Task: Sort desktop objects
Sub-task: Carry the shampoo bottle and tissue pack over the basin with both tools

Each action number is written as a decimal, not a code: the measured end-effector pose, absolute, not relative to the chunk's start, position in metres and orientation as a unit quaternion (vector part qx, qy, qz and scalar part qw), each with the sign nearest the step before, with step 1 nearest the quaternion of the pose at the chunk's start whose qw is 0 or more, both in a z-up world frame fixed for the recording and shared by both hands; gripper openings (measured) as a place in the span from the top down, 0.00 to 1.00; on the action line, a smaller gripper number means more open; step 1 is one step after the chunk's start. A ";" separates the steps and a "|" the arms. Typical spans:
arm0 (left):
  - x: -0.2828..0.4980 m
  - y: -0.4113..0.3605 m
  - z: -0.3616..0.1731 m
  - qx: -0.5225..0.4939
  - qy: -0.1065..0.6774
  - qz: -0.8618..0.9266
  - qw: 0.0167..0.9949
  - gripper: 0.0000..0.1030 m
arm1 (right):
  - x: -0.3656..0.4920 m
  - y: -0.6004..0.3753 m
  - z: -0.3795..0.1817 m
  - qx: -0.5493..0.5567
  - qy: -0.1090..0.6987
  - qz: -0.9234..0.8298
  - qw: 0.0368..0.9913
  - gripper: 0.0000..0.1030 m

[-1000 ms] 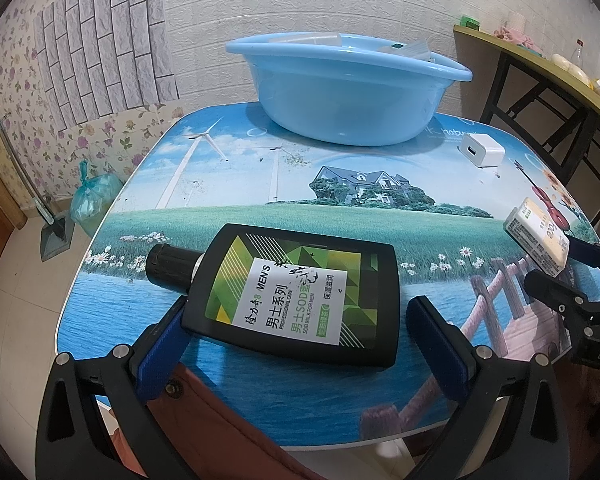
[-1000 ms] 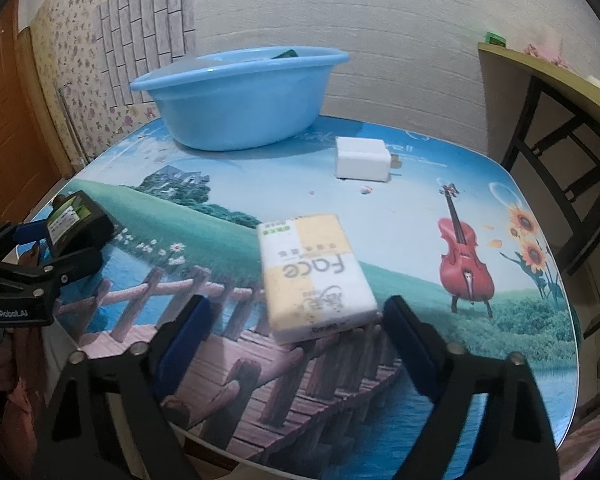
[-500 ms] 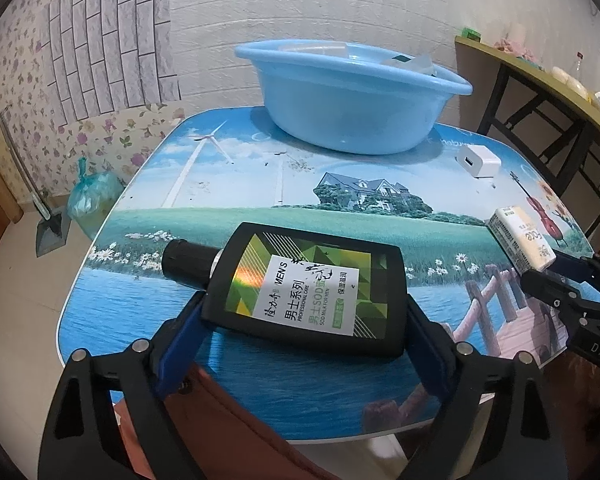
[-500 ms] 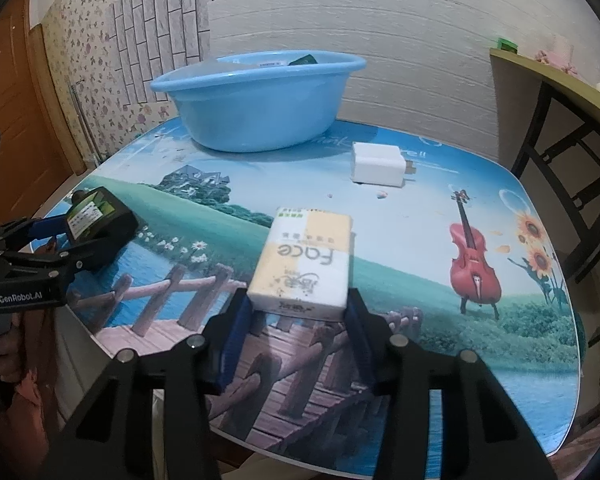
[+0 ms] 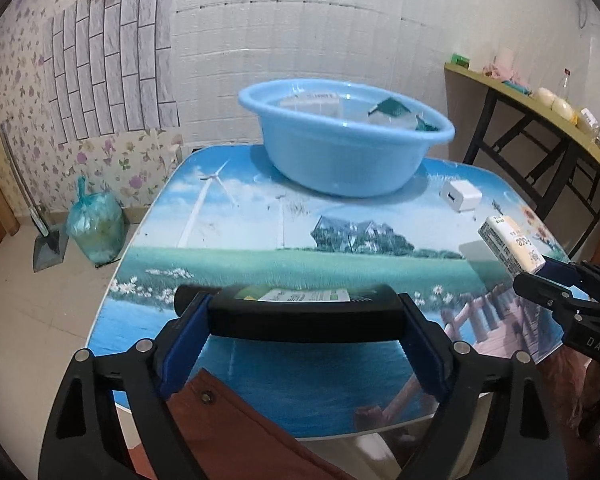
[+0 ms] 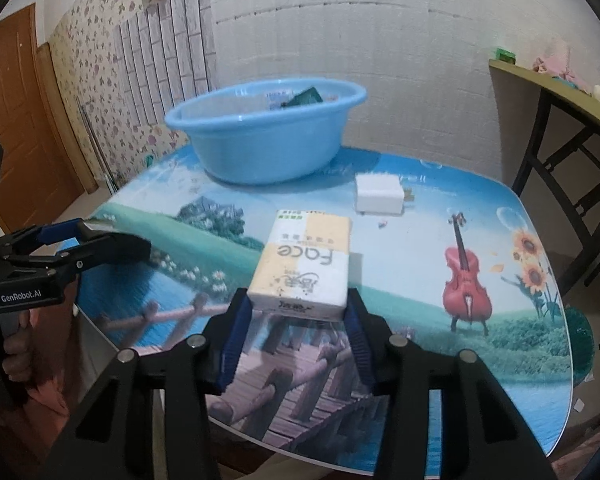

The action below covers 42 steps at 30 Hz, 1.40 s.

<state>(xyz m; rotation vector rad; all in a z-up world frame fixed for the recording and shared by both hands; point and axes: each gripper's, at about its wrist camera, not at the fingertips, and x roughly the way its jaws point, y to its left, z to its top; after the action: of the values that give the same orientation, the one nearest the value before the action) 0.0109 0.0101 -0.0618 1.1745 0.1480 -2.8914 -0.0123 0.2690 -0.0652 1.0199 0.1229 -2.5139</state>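
Observation:
My left gripper point(image 5: 304, 324) is shut on a flat black bottle point(image 5: 300, 312) with a green label and holds it level above the table's near edge. My right gripper point(image 6: 298, 312) is shut on a yellow and white tissue pack point(image 6: 304, 264) and holds it above the table. The pack also shows at the right of the left wrist view point(image 5: 510, 246). The left gripper with the bottle shows at the left of the right wrist view point(image 6: 112, 246). A blue basin point(image 5: 346, 140) with several items inside stands at the far side of the table; it also shows in the right wrist view point(image 6: 264, 140).
A white charger block point(image 6: 378, 198) lies on the printed table point(image 6: 420, 240) right of the basin. A side table point(image 5: 540, 120) with small items stands at the right. A green bag point(image 5: 96, 226) and a dustpan sit on the floor at the left.
Both grippers have closed, the left on the bottle and the right on the tissue pack, and lifted them off the table.

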 end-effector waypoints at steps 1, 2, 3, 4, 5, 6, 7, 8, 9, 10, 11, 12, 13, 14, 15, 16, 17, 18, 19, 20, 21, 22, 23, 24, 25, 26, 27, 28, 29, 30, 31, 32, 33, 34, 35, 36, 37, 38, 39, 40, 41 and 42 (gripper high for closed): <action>0.010 0.009 -0.060 0.376 0.051 -0.925 0.006 0.14 | -0.012 0.268 -0.062 0.364 0.043 -0.906 0.213 0.55; 0.010 0.007 -0.059 0.375 0.054 -0.925 0.005 0.14 | -0.012 0.267 -0.061 0.362 0.041 -0.906 0.215 0.55; 0.010 0.006 -0.058 0.374 0.056 -0.926 0.004 0.14 | -0.012 0.267 -0.058 0.360 0.040 -0.906 0.218 0.55; 0.010 0.006 -0.057 0.372 0.057 -0.926 0.003 0.14 | -0.012 0.266 -0.057 0.359 0.039 -0.906 0.220 0.55; 0.010 0.006 -0.056 0.371 0.057 -0.927 0.003 0.14 | -0.012 0.265 -0.056 0.358 0.039 -0.906 0.222 0.56; 0.010 0.006 -0.054 0.369 0.056 -0.928 0.002 0.14 | -0.012 0.264 -0.056 0.358 0.038 -0.906 0.223 0.55; 0.010 0.006 -0.053 0.367 0.056 -0.928 0.000 0.14 | -0.012 0.264 -0.055 0.359 0.038 -0.905 0.225 0.56; 0.011 0.006 -0.051 0.365 0.057 -0.929 -0.001 0.14 | -0.013 0.264 -0.055 0.359 0.038 -0.905 0.226 0.55; 0.011 0.005 -0.048 0.362 0.058 -0.930 -0.002 0.14 | -0.013 0.264 -0.055 0.359 0.038 -0.904 0.227 0.55; 0.011 0.005 -0.045 0.359 0.058 -0.932 -0.002 0.14 | -0.013 0.264 -0.055 0.359 0.037 -0.904 0.227 0.56; 0.011 0.006 -0.042 0.355 0.056 -0.933 -0.001 0.14 | -0.013 0.263 -0.054 0.359 0.037 -0.904 0.227 0.56; 0.011 0.006 -0.038 0.350 0.052 -0.935 0.001 0.14 | -0.013 0.263 -0.054 0.359 0.037 -0.905 0.227 0.55; 0.011 0.006 -0.034 0.346 0.050 -0.937 0.003 0.14 | -0.014 0.263 -0.052 0.359 0.036 -0.905 0.226 0.55; 0.011 0.005 -0.029 0.341 0.048 -0.939 0.005 0.14 | -0.014 0.263 -0.049 0.358 0.035 -0.905 0.228 0.56; 0.011 0.004 -0.022 0.335 0.049 -0.941 0.005 0.14 | -0.014 0.263 -0.048 0.356 0.033 -0.905 0.229 0.56; 0.012 0.003 -0.015 0.328 0.050 -0.943 0.005 0.14 | -0.014 0.263 -0.043 0.350 0.032 -0.907 0.231 0.56; 0.012 0.003 -0.009 0.323 0.050 -0.945 0.006 0.14 | -0.014 0.263 -0.038 0.346 0.031 -0.909 0.233 0.56; 0.013 0.003 -0.002 0.314 0.049 -0.948 0.006 0.14 | -0.014 0.262 -0.036 0.342 0.030 -0.909 0.234 0.56; 0.013 0.003 0.006 0.305 0.046 -0.951 0.006 0.14 | -0.014 0.262 -0.031 0.336 0.029 -0.911 0.236 0.56; 0.013 0.003 0.012 0.298 0.043 -0.954 0.006 0.14 | -0.014 0.261 -0.027 0.332 0.028 -0.912 0.238 0.56; 0.013 0.003 0.019 0.290 0.040 -0.956 0.006 0.14 | -0.015 0.260 -0.023 0.328 0.026 -0.913 0.241 0.55; 0.012 0.003 0.025 0.282 0.038 -0.959 0.005 0.14 | -0.017 0.259 -0.018 0.324 0.025 -0.913 0.246 0.56; 0.009 0.003 0.030 0.273 0.034 -0.961 0.005 0.14 | -0.019 0.257 -0.015 0.321 0.025 -0.913 0.250 0.55; 0.005 0.003 0.035 0.267 0.028 -0.963 0.006 0.14 | -0.020 0.256 -0.013 0.319 0.024 -0.913 0.252 0.56; 0.000 0.003 0.039 0.263 0.024 -0.964 0.008 0.14 | -0.022 0.254 -0.010 0.316 0.025 -0.914 0.255 0.56; -0.006 0.003 0.043 0.259 0.021 -0.966 0.010 0.14 | -0.025 0.252 -0.006 0.312 0.026 -0.914 0.257 0.56; -0.012 0.003 0.047 0.254 0.021 -0.967 0.009 0.14 | -0.027 0.250 -0.004 0.309 0.028 -0.915 0.259 0.56; -0.016 0.004 0.051 0.251 0.020 -0.968 0.007 0.14 | -0.031 0.248 -0.001 0.306 0.029 -0.915 0.261 0.55; -0.022 0.005 0.055 0.247 0.019 -0.969 0.004 0.14 | -0.033 0.247 0.000 0.304 0.030 -0.915 0.262 0.56; -0.028 0.007 0.057 0.244 0.018 -0.970 0.000 0.14 | -0.035 0.245 0.001 0.302 0.030 -0.916 0.263 0.56; -0.033 0.009 0.060 0.242 0.017 -0.970 -0.003 0.14 | -0.040 0.244 0.003 0.301 0.029 -0.916 0.265 0.56; -0.038 0.011 0.061 0.241 0.016 -0.970 -0.006 0.14 | -0.043 0.242 0.004 0.300 0.028 -0.916 0.266 0.56; -0.044 0.013 0.062 0.239 0.015 -0.971 -0.009 0.14 | -0.047 0.242 0.005 0.301 0.026 -0.915 0.267 0.56; -0.048 0.016 0.062 0.239 0.014 -0.971 -0.011 0.14 | -0.052 0.241 0.004 0.301 0.026 -0.915 0.267 0.55; -0.055 0.018 0.062 0.238 0.012 -0.971 -0.013 0.14 | -0.057 0.240 0.004 0.301 0.027 -0.915 0.268 0.56; -0.062 0.020 0.061 0.239 0.011 -0.971 -0.015 0.14 | -0.061 0.238 0.004 0.301 0.028 -0.915 0.268 0.56; -0.069 0.021 0.060 0.240 0.012 -0.971 -0.018 0.14 | -0.066 0.237 0.003 0.302 0.030 -0.914 0.269 0.56; -0.073 0.024 0.059 0.241 0.011 -0.970 -0.020 0.14 | -0.070 0.236 0.003 0.303 0.030 -0.914 0.269 0.56; -0.081 0.025 0.057 0.242 0.009 -0.970 -0.022 0.14 | -0.076 0.236 0.002 0.305 0.029 -0.913 0.270 0.56; -0.089 0.027 0.055 0.244 0.005 -0.969 -0.023 0.14 | -0.082 0.235 0.001 0.307 0.028 -0.912 0.271 0.56; -0.095 0.028 0.054 0.246 0.002 -0.969 -0.023 0.14 | -0.087 0.235 0.000 0.309 0.027 -0.911 0.271 0.56; -0.104 0.029 0.052 0.249 -0.001 -0.968 -0.023 0.14 | -0.094 0.234 -0.002 0.311 0.028 -0.910 0.272 0.56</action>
<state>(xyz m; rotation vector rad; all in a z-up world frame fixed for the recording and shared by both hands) -0.1035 0.0287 0.0515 0.7925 -0.0016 -3.0883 -0.0942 0.2343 -0.0015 0.8371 0.0756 -2.4513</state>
